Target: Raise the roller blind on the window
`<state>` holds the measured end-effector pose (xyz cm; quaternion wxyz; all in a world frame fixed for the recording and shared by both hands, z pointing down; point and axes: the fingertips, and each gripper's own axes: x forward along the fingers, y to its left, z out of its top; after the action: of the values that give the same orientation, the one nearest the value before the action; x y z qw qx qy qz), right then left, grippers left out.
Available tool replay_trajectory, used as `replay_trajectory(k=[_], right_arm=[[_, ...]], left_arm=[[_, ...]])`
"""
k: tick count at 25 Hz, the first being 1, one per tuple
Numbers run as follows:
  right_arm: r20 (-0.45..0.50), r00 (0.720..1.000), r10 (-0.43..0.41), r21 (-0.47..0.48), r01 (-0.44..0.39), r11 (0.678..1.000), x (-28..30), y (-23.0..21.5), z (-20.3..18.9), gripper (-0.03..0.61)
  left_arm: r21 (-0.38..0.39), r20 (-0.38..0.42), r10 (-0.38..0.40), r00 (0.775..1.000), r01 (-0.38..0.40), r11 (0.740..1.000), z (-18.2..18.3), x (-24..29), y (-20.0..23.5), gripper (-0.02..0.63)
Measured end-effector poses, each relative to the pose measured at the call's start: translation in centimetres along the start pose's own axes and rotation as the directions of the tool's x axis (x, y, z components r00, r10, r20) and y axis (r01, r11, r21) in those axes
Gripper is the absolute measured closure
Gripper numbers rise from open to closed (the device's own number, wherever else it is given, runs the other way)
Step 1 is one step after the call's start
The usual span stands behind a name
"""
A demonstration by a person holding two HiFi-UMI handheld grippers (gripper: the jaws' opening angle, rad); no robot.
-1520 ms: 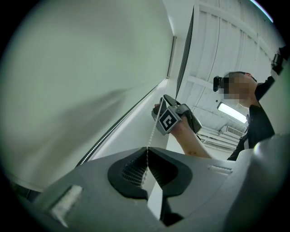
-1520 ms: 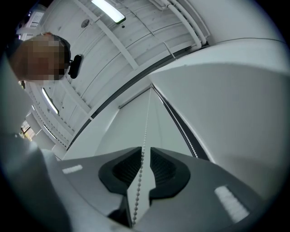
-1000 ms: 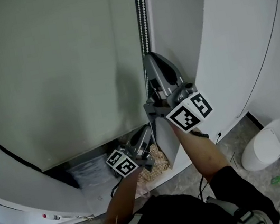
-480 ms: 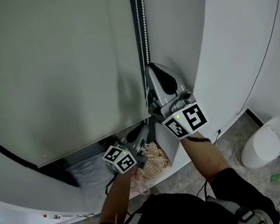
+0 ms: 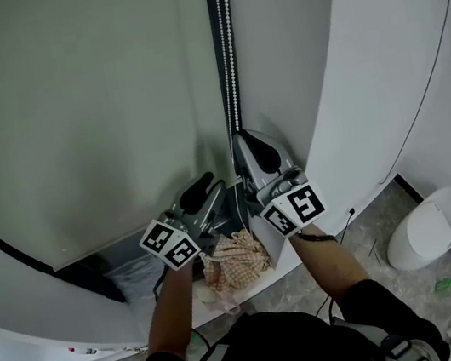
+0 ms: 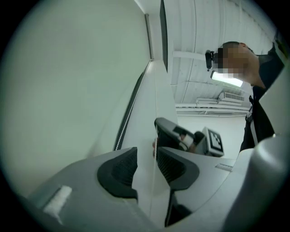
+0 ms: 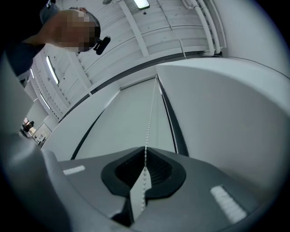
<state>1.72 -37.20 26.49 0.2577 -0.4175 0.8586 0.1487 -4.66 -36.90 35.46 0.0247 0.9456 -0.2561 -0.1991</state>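
left gripper (image 5: pixel 213 193): higher than a second ago, jaws just spread, bead chain (image 5: pixel 225 46) loose between | right gripper (image 5: pixel 243 142): lower, pinching chain | roller blind (image 5: pixel 67 117): 10 o'clock

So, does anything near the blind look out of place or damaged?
Only a crumpled checked cloth, lying bunched just below the lower edge of the blind. The blind itself hangs flat and the bead chain runs straight; no damage shows.
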Motion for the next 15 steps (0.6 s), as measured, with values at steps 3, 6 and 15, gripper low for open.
replay_trajectory(k=[3, 6, 15], right_arm=[[-0.044, 0.999, 0.012, -0.016, -0.012, 1.000, -0.8, 0.8, -1.9, 0.563], [-0.065, 0.998, 0.011, -0.004, -0.011, 1.000, -1.9, 1.7, -3.1, 0.563], [-0.065, 0.998, 0.002, 0.048, 0.001, 0.999, -3.6, 1.9, -2.9, 0.563]], left_arm=[[0.017, 0.056, -0.033, 0.998, 0.032, 0.999, 3.5, 1.5, -0.3, 0.469], [0.020, 0.095, -0.084, 0.992, 0.082, 0.996, 6.0, 3.3, -1.3, 0.469], [0.061, 0.112, -0.203, 0.973, 0.197, 0.978, 10.3, 9.1, -3.8, 0.472]])
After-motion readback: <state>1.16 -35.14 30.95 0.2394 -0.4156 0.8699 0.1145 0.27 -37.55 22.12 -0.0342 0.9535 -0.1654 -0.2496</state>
